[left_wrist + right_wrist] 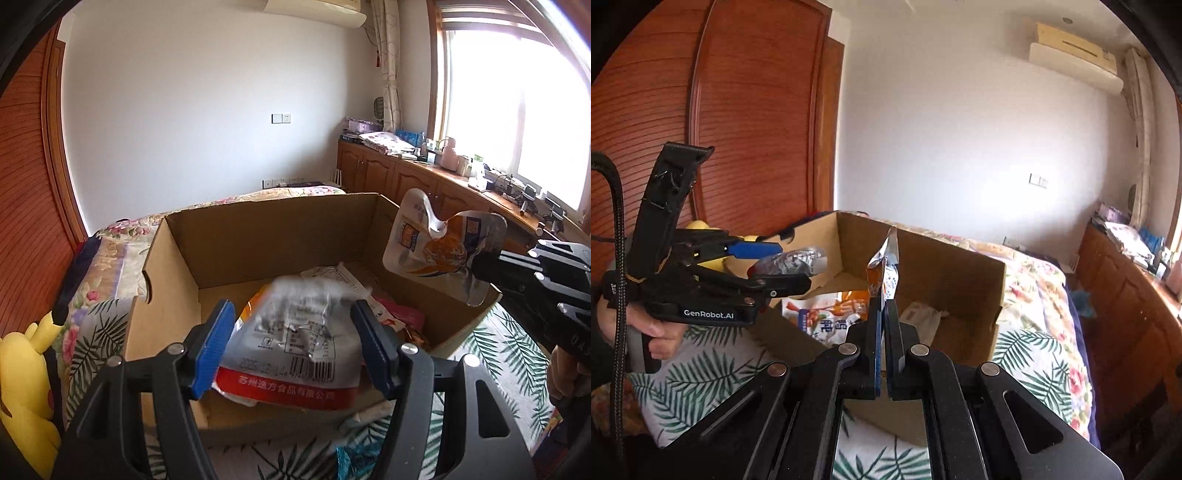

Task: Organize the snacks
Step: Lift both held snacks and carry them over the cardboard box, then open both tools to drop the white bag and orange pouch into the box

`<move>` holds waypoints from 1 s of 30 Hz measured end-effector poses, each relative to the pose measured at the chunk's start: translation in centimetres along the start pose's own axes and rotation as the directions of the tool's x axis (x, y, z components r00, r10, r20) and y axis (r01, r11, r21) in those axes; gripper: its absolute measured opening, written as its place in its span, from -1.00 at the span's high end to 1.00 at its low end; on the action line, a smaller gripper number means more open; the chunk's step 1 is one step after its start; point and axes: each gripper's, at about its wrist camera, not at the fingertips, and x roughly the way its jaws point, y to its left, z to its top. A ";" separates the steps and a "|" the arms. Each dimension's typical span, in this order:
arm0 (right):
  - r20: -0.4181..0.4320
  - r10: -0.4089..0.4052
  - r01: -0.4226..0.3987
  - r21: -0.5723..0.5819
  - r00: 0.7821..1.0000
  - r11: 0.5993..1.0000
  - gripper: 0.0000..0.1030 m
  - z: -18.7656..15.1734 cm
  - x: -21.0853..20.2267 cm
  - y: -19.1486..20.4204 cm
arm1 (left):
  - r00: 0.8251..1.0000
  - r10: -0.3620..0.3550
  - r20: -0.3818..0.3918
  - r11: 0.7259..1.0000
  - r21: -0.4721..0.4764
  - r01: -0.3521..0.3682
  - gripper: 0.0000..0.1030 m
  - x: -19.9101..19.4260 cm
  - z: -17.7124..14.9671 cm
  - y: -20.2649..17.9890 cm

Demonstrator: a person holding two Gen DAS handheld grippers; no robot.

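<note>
Both grippers loaded over the open brown cardboard box [258, 240]: left gripper [295, 343] half-open squeezing a crinkly silver-and-red snack bag [291, 343], right gripper [884, 332] clamped shut on a flat white-orange pouch's [884, 273] edge, which might slip out.

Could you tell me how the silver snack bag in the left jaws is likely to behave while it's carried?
The silver snack bag looks crinkled and puffy, so it will probably flex and sag rather than stay stiff. Its glossy film may slip in the left gripper, which squeezes only its sides. It seems light for its size, so dropping it into the cardboard box should do little harm.
</note>
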 end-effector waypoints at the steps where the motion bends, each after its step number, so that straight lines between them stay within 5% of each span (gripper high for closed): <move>1: -0.003 0.002 -0.002 0.001 1.000 1.000 1.00 0.2 0.4 -0.2 | 1.000 0.002 -0.001 1.000 -0.001 -0.002 -0.18 0.3 0.1 0.0; 15: -0.059 0.019 -0.018 0.013 0.998 1.000 1.00 -0.3 4.4 -1.0 | 1.000 0.001 -0.019 1.000 -0.014 -0.002 -0.08 2.6 0.2 0.8; 30: -0.104 0.036 -0.033 0.034 0.994 0.999 0.99 -0.5 6.6 -0.9 | 1.000 0.022 -0.010 1.000 -0.015 -0.022 -0.32 2.5 0.1 0.7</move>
